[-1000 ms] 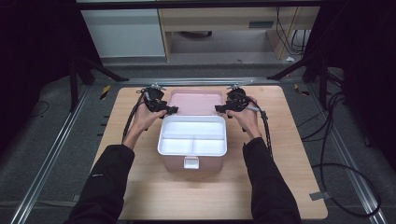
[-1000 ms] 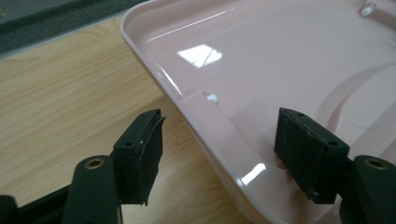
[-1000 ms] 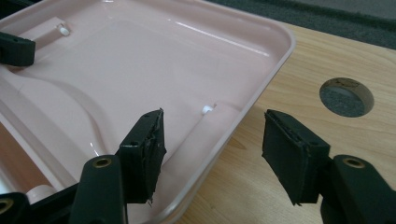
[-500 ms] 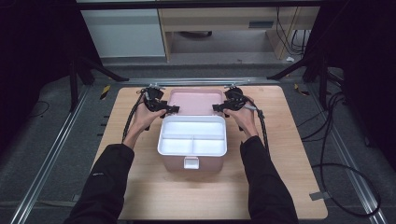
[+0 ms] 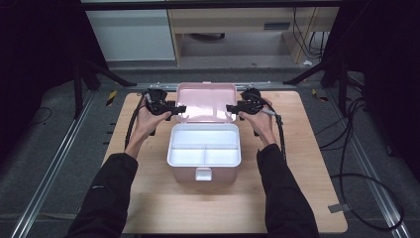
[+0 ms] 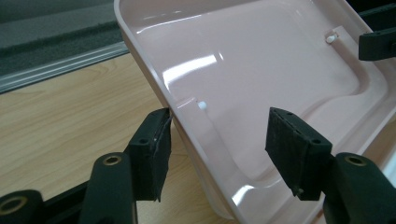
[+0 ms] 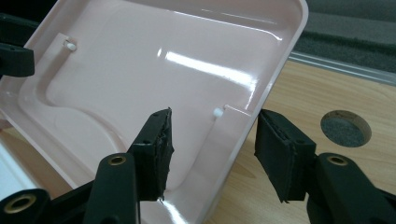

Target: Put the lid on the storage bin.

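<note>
We close both grippers evenly on the lid (image 5: 206,101): left gripper (image 6: 217,151) and right gripper (image 7: 212,154) have just been narrowing, each straddling a side rim without yet gripping it.

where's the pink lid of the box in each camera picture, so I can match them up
High view: the pink lid stands open at upper centre, behind the white tray.
Left gripper view: it spans the upper right, its side rim between the jaws.
Right gripper view: it spans the upper left, its rim between the jaws.
Shared landmark: the wooden tabletop.

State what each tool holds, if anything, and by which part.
Neither grips yet: the left tool and right tool, jaws just closing, straddle opposite side rims of the pink lid.
</note>
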{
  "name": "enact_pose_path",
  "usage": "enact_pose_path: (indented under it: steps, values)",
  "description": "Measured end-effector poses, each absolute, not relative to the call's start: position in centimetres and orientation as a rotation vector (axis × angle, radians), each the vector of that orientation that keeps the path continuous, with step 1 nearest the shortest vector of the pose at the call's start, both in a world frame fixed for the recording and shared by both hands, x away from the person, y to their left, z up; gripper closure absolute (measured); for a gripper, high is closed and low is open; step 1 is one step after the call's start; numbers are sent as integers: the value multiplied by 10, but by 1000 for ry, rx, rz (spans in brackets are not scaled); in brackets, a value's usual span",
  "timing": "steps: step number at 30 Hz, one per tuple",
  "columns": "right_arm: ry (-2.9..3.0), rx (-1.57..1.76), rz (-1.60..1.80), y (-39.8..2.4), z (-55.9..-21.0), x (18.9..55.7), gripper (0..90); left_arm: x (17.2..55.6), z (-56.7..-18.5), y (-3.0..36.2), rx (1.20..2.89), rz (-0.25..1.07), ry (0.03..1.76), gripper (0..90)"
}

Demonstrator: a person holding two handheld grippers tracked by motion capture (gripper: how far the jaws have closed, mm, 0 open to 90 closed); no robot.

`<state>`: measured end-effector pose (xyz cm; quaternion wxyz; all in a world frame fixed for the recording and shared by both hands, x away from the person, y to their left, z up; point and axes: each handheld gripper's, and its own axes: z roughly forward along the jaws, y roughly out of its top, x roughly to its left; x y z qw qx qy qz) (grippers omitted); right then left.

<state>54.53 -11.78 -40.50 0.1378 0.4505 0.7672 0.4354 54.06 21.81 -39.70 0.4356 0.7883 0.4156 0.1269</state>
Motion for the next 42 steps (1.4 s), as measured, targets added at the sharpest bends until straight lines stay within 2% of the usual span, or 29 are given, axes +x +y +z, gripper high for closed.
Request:
enact_pose_path:
  steps: [33, 42]
  values:
    - [2169, 1123, 1244, -124, -346, 488, 469, 486, -344, 211, 2054, 451, 870, 409]
    - [2177, 1079, 1195, -120, -335, 473, 469, 473, -334, 212, 2026, 483, 849, 408]
